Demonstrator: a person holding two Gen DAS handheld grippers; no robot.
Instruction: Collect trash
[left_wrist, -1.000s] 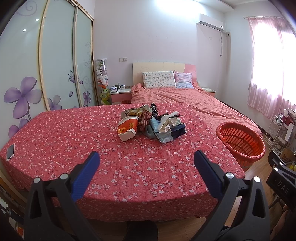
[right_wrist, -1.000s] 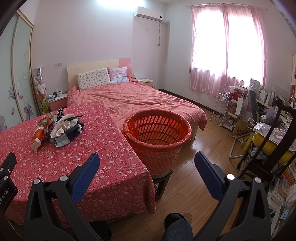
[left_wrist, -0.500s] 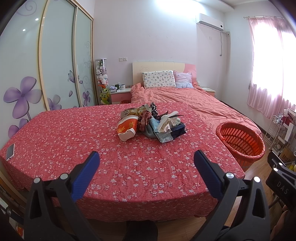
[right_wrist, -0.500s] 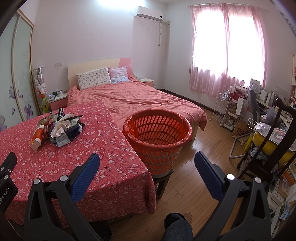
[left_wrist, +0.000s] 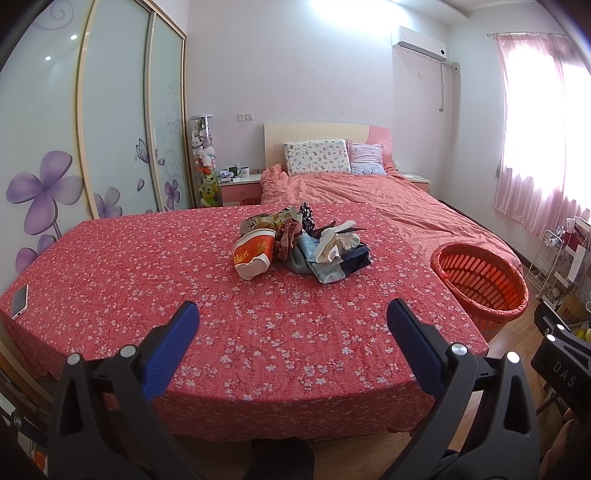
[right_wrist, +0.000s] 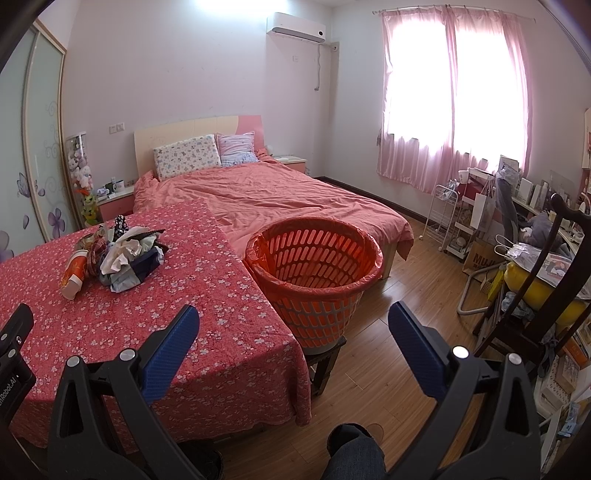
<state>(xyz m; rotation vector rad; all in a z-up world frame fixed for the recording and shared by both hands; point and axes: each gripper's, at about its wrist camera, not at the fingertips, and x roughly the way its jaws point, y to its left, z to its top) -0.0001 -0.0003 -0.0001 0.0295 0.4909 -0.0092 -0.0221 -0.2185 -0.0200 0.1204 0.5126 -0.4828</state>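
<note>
A phone (left_wrist: 19, 301) lies at the far left edge of the surface (left_wrist: 147, 280), well apart from the trash. The heap sits mid-surface toward the far side. Leftmost in it is the cup (left_wrist: 254, 251), tipped on its side with its base toward us; it looks light and thin-walled, so a hard squeeze would likely crush it, and its rim or mid-body seems the best hold. Right of it lie wrappers (left_wrist: 271, 221) and crumpled paper and cloth (left_wrist: 332, 245), soft, light, probably easy to pinch by any raised fold. The basket (right_wrist: 314, 266), lined with a bag, stands just beside the surface's right edge. The left gripper (left_wrist: 291, 325) and right gripper (right_wrist: 293, 326) hang near the front, jaws wide apart, holding nothing.
</note>
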